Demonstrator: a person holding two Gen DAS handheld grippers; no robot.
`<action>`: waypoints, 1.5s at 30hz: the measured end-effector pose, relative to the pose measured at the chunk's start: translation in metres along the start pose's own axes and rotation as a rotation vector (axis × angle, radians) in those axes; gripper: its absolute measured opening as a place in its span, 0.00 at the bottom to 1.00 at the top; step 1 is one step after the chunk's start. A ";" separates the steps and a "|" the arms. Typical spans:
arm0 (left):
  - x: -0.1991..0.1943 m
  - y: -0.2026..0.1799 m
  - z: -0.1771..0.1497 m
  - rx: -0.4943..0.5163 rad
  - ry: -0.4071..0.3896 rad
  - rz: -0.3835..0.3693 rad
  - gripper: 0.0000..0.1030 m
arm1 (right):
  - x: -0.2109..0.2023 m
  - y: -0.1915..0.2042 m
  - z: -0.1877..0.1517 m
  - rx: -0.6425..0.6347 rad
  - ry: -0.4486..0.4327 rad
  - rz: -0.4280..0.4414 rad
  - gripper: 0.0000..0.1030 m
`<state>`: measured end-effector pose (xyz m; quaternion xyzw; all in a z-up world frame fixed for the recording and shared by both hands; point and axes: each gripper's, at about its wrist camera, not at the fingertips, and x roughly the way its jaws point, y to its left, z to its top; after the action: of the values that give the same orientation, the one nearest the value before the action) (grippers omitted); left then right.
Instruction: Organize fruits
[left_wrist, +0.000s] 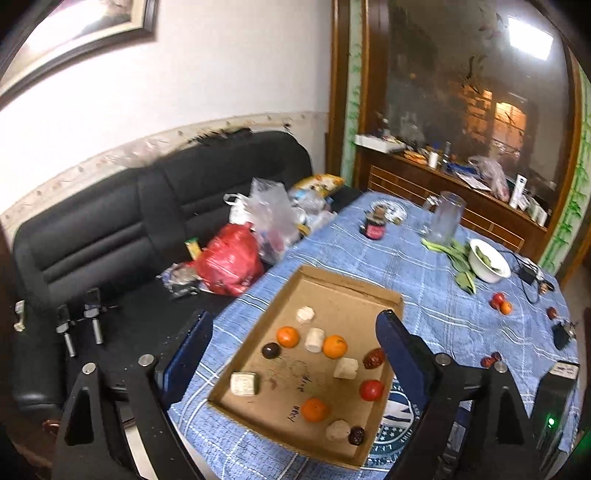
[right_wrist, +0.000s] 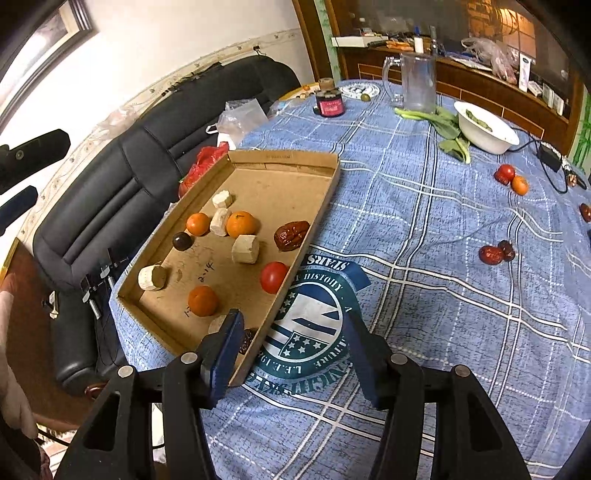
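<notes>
A shallow cardboard tray (left_wrist: 343, 280) (right_wrist: 325, 192) lies on the blue checked tablecloth. It holds three oranges (left_wrist: 314, 410) (right_wrist: 202, 301), a red tomato (left_wrist: 371, 390) (right_wrist: 273, 277), red dates (left_wrist: 373, 358) (right_wrist: 291, 235), a dark round fruit (left_wrist: 270, 350) (right_wrist: 182, 241) and several pale chunks (left_wrist: 242, 384) (right_wrist: 245, 249). My left gripper (left_wrist: 295, 332) is open and empty above the tray. My right gripper (right_wrist: 293, 325) is open and empty over the tray's near right rim. Loose fruit lies on the cloth: a tomato with an orange (left_wrist: 501, 302) (right_wrist: 512, 179) and dates (left_wrist: 491, 360) (right_wrist: 495, 253).
At the far end stand a glass pitcher (right_wrist: 417, 81), a dark jar (right_wrist: 330, 102), a white bowl (right_wrist: 485, 127) and leafy greens (right_wrist: 448, 129). A black adapter and cable (right_wrist: 550, 155) lie at the right. A black sofa (left_wrist: 110, 221) with plastic bags (left_wrist: 229, 266) runs along the left.
</notes>
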<state>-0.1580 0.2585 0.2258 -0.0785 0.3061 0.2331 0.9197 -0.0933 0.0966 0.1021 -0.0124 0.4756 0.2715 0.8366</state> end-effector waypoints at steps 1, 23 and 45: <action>-0.005 -0.001 0.000 -0.001 -0.023 0.029 0.88 | -0.003 -0.001 -0.001 -0.003 -0.007 -0.001 0.62; -0.033 -0.028 -0.006 0.065 -0.139 0.173 0.99 | -0.007 -0.013 -0.007 -0.005 -0.013 -0.009 0.63; 0.007 -0.029 -0.012 0.080 0.012 0.095 0.99 | 0.010 -0.006 -0.006 -0.012 0.023 -0.028 0.63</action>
<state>-0.1459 0.2321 0.2120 -0.0285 0.3243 0.2636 0.9080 -0.0913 0.0943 0.0892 -0.0273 0.4832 0.2623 0.8348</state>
